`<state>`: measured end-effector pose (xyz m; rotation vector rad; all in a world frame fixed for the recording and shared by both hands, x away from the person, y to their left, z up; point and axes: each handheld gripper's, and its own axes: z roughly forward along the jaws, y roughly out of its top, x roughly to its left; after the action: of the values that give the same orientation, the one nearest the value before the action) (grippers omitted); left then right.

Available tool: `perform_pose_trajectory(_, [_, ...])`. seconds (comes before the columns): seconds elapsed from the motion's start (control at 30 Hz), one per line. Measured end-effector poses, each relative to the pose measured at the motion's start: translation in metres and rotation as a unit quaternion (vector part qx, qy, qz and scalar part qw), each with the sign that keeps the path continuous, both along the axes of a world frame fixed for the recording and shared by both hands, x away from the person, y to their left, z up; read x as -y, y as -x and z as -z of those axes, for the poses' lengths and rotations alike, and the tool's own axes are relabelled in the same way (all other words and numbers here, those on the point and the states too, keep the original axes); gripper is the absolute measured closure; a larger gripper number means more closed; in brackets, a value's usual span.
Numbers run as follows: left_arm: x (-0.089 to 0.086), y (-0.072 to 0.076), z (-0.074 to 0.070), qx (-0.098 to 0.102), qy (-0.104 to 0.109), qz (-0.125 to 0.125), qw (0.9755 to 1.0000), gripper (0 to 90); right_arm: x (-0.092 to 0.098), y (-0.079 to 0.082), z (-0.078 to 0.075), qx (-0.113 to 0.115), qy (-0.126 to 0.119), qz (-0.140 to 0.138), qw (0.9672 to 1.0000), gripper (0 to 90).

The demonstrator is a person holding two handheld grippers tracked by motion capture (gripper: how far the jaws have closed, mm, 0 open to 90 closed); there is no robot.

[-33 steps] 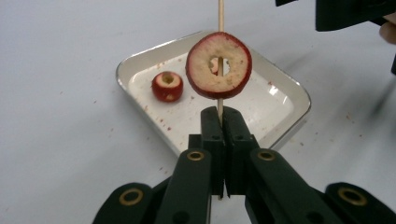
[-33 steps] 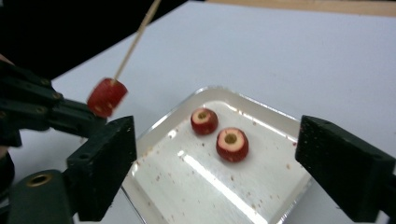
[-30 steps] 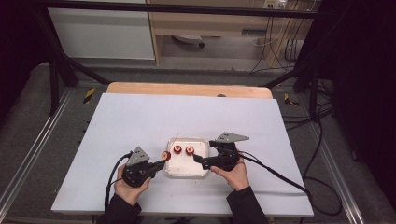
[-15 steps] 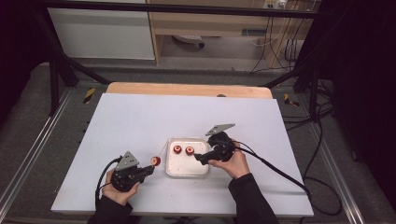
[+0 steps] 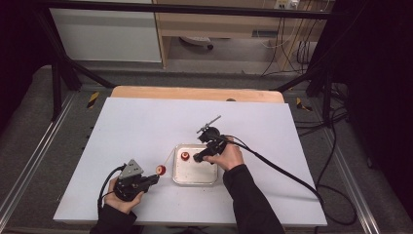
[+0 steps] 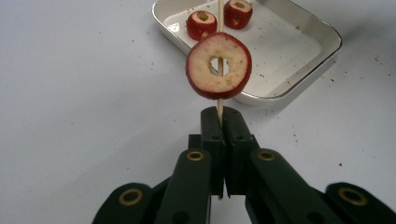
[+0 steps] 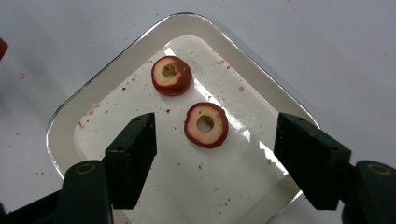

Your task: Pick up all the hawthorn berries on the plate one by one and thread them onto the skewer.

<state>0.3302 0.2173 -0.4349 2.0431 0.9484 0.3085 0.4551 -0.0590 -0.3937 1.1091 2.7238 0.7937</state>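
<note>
Black fingers of our left gripper (image 6: 219, 122) are pressed together on a thin wooden skewer (image 6: 220, 14), w/ one red-skinned apple ring (image 6: 218, 65) threaded on it, just beside the tray's (image 5: 179, 178) left edge. Our right gripper (image 7: 215, 158) hovers over the tray, fingers spread but lately closing in, nothing pinched; a loose ring (image 7: 206, 125) lies between them, a second ring (image 7: 171, 75) near it. Crumbs dot the tray floor. White tabletop (image 5: 146, 122) under everything, wood strip (image 5: 195, 92) at the far edge. Beyond: grey floor, dark frame legs, cables at right.
</note>
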Motion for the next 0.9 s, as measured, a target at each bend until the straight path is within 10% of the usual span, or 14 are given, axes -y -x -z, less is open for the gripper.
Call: perform_pose_trajectory(0.9, [0.001,-0.001,0.001,-0.001,-0.005,0.003,1.0000,88.3,-0.014,-0.021,0.024,-0.084,-0.001,0.029,0.9960,60.8])
